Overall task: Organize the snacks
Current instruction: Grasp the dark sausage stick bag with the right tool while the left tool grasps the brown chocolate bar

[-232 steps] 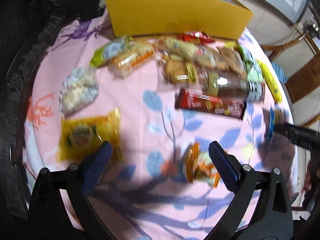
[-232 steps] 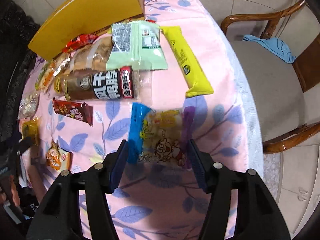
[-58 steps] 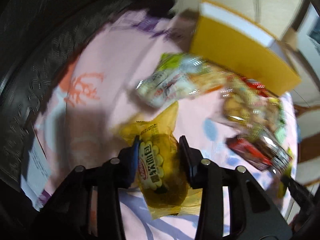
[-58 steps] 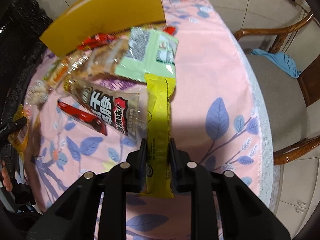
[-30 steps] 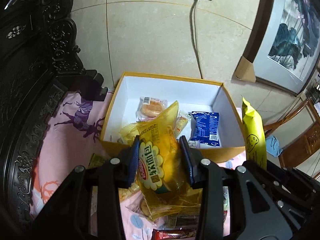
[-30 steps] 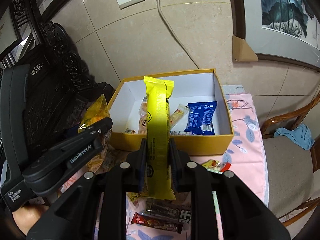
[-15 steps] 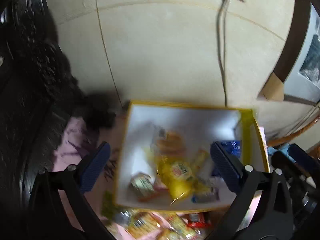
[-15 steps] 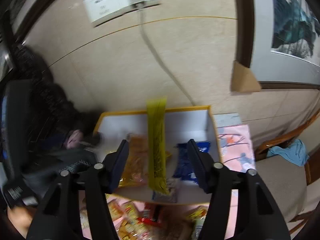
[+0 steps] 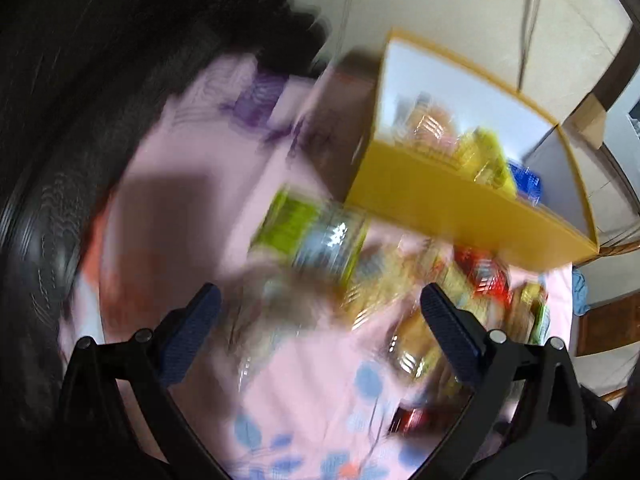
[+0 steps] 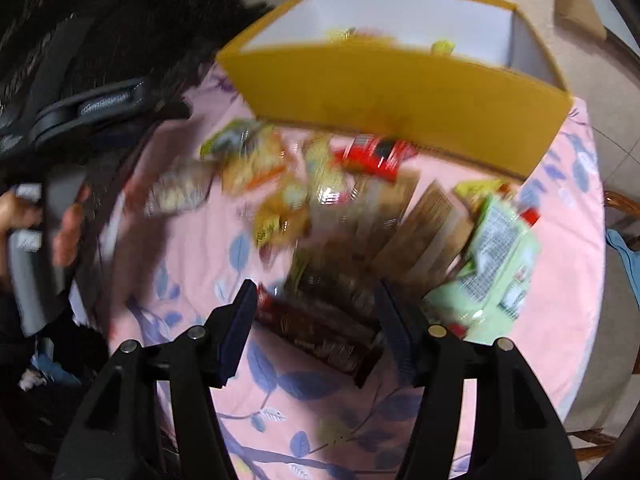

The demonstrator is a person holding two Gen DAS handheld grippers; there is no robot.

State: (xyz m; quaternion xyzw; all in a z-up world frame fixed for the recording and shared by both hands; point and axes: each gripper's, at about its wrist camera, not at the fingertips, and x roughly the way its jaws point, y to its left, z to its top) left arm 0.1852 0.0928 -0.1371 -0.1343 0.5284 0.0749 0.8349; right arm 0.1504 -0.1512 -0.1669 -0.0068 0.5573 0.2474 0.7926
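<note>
Both views are blurred by motion. A yellow box (image 9: 460,200) with white inner walls stands at the table's far side, with several snack packets in it. My left gripper (image 9: 320,320) hangs wide open and empty over loose packets, among them a green and silver one (image 9: 316,232). In the right wrist view the yellow box (image 10: 400,92) is at the top. My right gripper (image 10: 316,304) is open and empty above a dark brown bar (image 10: 320,336). A pale green packet (image 10: 496,264) lies to its right and a red packet (image 10: 372,156) near the box.
The round table has a pink cloth (image 10: 192,248) with blue leaves. Dark carved furniture (image 9: 80,80) stands at the left. A wooden chair with a blue cloth (image 10: 624,248) is at the right edge. A hand on the other gripper's handle (image 10: 48,216) shows at the left.
Both grippers opened over the box and dropped the yellow packet and the long yellow bar into it. Both have since swung down and back toward the loose snacks on the cloth.
</note>
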